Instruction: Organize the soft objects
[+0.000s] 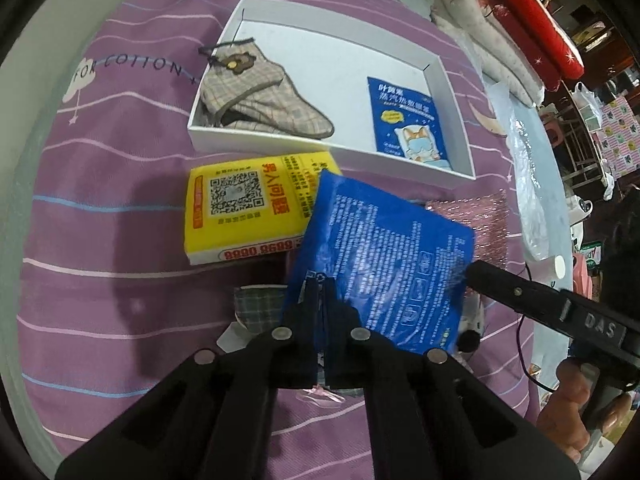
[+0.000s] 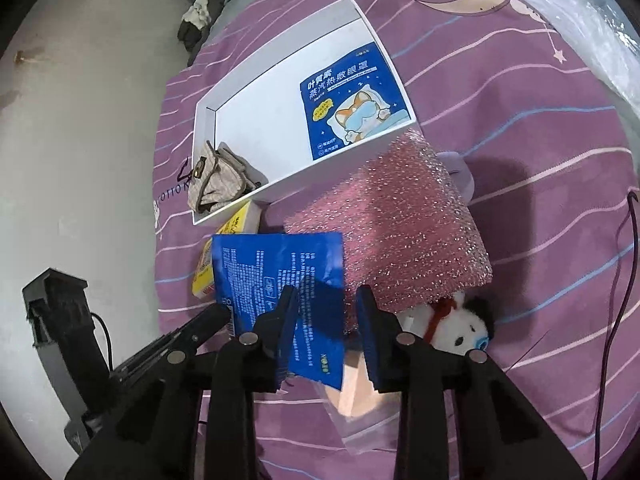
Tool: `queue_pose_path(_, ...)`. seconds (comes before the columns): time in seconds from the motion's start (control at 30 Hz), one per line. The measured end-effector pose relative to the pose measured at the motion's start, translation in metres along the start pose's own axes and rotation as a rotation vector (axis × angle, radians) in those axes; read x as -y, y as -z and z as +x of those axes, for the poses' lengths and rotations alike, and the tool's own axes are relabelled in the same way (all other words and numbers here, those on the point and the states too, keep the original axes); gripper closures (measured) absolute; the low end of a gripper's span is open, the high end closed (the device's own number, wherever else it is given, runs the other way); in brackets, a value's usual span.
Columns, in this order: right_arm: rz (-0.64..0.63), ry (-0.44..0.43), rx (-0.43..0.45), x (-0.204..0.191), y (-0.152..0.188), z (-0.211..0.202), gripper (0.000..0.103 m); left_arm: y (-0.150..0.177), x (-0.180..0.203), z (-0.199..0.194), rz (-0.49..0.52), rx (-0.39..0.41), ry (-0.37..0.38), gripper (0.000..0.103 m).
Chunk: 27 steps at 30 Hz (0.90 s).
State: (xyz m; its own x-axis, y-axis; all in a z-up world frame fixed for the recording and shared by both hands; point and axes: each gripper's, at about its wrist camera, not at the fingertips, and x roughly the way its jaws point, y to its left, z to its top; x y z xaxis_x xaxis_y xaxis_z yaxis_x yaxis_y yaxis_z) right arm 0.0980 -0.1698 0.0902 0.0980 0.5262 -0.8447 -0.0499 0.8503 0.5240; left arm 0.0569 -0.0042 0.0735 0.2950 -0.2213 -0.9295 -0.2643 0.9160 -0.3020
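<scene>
Spread across purple striped bedding just beside the shallow white cardboard box (image 1: 256, 148), we pinch a blue foil sachet (image 1: 384, 248) in our closed left gripper (image 1: 320, 300), right gripper (image 2: 326, 308) part-open astride it, presumably for boxing.

We see a bed (image 1: 100, 240) under a purple striped cover. On it lies a white tray (image 1: 452, 92), and just beside its near wall a yellow pack (image 1: 240, 208). A pink sponge (image 2: 400, 232) lies near the tray's corner, partly over a plush toy (image 2: 460, 328). A plaid cloth (image 1: 256, 300) and a clear bag (image 2: 360, 420) lie nearest us. Clear plastic sheeting (image 1: 528, 184) runs along the bed's right edge.
</scene>
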Motion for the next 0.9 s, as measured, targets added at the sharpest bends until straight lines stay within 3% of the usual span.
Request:
queue_pose_path(0.1, -0.047, -0.036, -0.019, -0.001, 0.001, 0.003, 0.074, 0.0, -0.002, 0.005, -0.007, -0.011, -0.003, 0.1)
queue_pose_path(0.3, -0.046, -0.074, -0.047, 0.002, 0.003, 0.012, 0.09, 0.0, -0.007, 0.009, -0.028, -0.02, -0.006, 0.1)
queue_pose_path(0.57, -0.047, -0.187, -0.038, -0.002, 0.01, 0.006, 0.094, 0.004, -0.013, 0.009, -0.056, -0.016, 0.008, 0.1)
queue_pose_path(0.9, -0.012, -0.165, -0.053, -0.004, 0.021, 0.019, 0.094, 0.016, -0.027, 0.006, -0.115, 0.051, 0.033, 0.101)
